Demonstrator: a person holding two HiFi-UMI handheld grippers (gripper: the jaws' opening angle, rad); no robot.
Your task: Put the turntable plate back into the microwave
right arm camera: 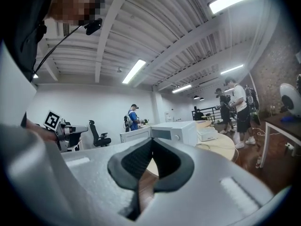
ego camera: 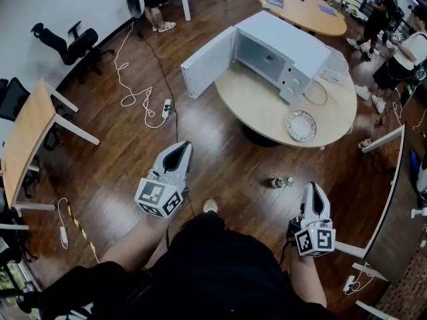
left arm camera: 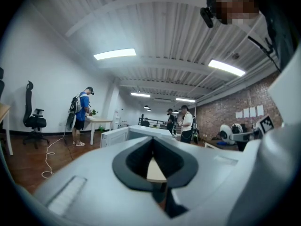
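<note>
The white microwave (ego camera: 277, 49) stands on a round wooden table (ego camera: 260, 102) with its door (ego camera: 209, 62) swung wide open to the left. The patterned turntable plate (ego camera: 301, 125) lies flat on the table near its front right edge, apart from the microwave. My left gripper (ego camera: 179, 151) and right gripper (ego camera: 313, 189) are held over the floor, well short of the table, both shut with nothing in them. The left gripper view looks past the left gripper (left arm camera: 153, 139) to the microwave (left arm camera: 141, 133). The right gripper view shows the right gripper (right arm camera: 152, 140) and the microwave (right arm camera: 176, 132); the plate is hidden there.
A small bottle (ego camera: 281, 182) lies on the wood floor between me and the table. A power strip with white cable (ego camera: 167, 109) trails on the left. A desk (ego camera: 27, 135) and office chair (ego camera: 70, 42) stand left, a white-framed table (ego camera: 390, 179) right, several people beyond.
</note>
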